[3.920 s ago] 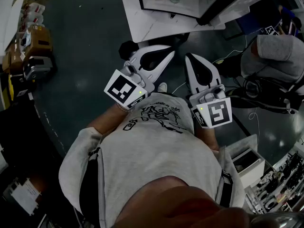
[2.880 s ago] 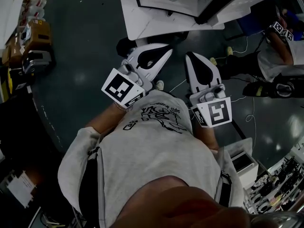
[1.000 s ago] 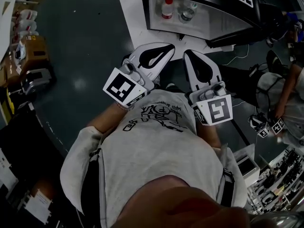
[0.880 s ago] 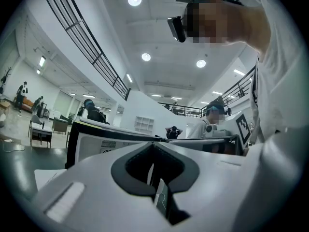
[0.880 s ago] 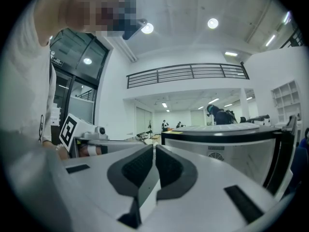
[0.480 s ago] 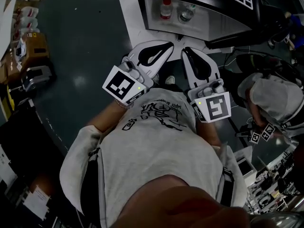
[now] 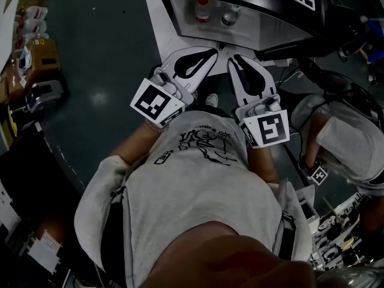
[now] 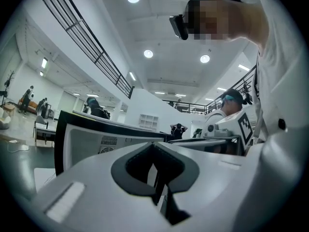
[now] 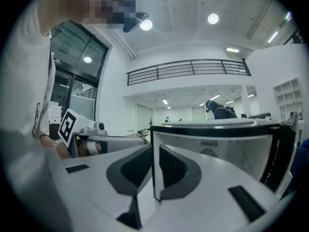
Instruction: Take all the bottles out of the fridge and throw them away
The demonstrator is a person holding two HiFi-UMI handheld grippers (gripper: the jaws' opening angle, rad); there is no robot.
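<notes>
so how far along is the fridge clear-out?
Done: only the setup. The fridge stands open right in front of the person.
In hand: nothing. The left tongs and the right tongs are both shut and empty, just short of the opening.
Left: all of it. The red-capped bottle and the clear bottle both stand inside, not yet taken out or thrown away.

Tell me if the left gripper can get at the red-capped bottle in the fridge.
Likely yes. The fridge is open, the red-capped bottle stands exposed, and nothing lies between it and the left gripper; its shut fingers must open first.
</notes>
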